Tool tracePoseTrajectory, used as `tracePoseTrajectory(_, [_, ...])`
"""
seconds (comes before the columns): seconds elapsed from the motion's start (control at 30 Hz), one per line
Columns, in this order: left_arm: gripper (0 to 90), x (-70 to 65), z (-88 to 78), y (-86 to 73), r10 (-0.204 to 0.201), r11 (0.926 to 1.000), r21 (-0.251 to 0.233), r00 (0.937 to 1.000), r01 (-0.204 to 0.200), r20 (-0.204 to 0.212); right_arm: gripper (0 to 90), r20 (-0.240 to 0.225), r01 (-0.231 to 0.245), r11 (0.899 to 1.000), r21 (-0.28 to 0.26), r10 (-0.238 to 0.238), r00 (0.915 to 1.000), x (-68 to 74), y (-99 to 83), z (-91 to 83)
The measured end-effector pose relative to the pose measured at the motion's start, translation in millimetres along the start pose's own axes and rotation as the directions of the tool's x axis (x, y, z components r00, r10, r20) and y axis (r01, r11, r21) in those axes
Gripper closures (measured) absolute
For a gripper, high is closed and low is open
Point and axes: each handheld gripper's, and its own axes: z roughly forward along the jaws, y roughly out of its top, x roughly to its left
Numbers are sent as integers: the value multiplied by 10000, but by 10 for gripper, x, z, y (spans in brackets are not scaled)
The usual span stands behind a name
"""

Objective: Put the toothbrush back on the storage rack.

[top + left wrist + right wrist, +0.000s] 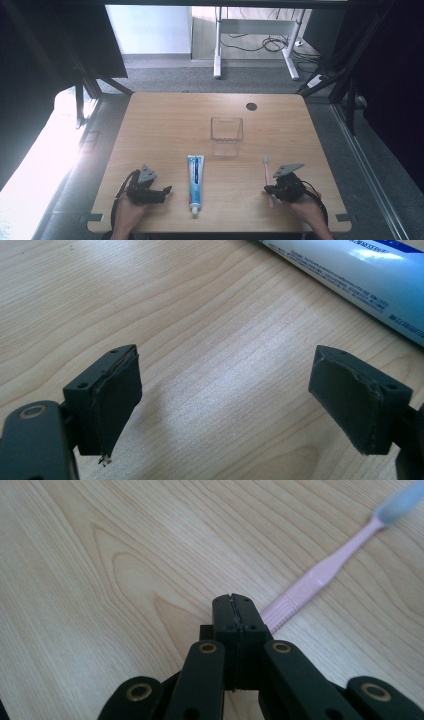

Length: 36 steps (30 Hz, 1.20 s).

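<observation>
While the right gripper (235, 602) sits clenched and empty just beside the pink toothbrush (320, 577) lying flat on the surface (165, 125), the left gripper (225, 400) waits released near the toothpaste tube (195, 182), both apparently staged for the clear container (226, 135).

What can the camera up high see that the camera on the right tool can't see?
The high view shows the whole table, a clear box, the toothpaste tube, the left tool and both of the person's hands. The right gripper view shows up close that the right tool has its jaws shut with nothing between them, beside the handle. Both show the pink toothbrush lying on the wooden table.
</observation>
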Motion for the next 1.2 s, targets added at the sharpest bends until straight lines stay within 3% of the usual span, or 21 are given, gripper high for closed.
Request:
tracePoseTrajectory(1.07, [138,-2,1,6,-170,9998,-107,9998,171,79,900,810,-876,9932,765,813,9934,-348,-207,-244])
tracePoseTrajectory(1.2, [139,-3,0,6,-135,9999,-90,9999,136,68,900,702,-910,9928,780,856,9939,-356,-218,-270])
